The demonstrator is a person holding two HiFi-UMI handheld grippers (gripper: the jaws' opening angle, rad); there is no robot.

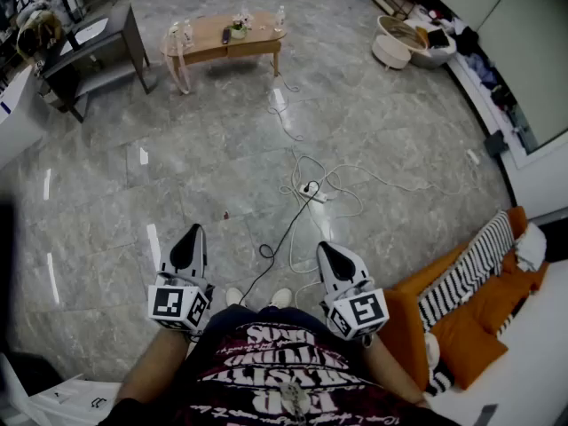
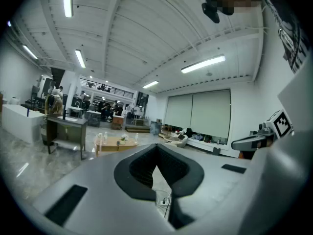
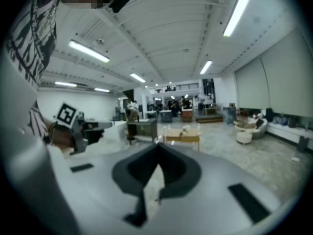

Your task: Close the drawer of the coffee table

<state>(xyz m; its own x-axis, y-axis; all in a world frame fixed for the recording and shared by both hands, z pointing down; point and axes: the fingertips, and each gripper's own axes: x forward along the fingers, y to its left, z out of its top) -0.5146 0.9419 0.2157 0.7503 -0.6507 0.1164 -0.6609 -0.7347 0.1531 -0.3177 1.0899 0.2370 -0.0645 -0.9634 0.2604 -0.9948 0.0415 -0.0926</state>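
Your left tongs and right tongs are both pinched fully together with nothing between them. You hold them low in front of your waist, pointing out across the floor. Loose cables and a power strip sprawl on the floor just ahead, between you and the goal. I'd judge them the main hazard, since a caught foot could trip you or yank the plug. The low wooden desk stands far across the room, slightly left of both tongs. Its drawer can't be made out from here.
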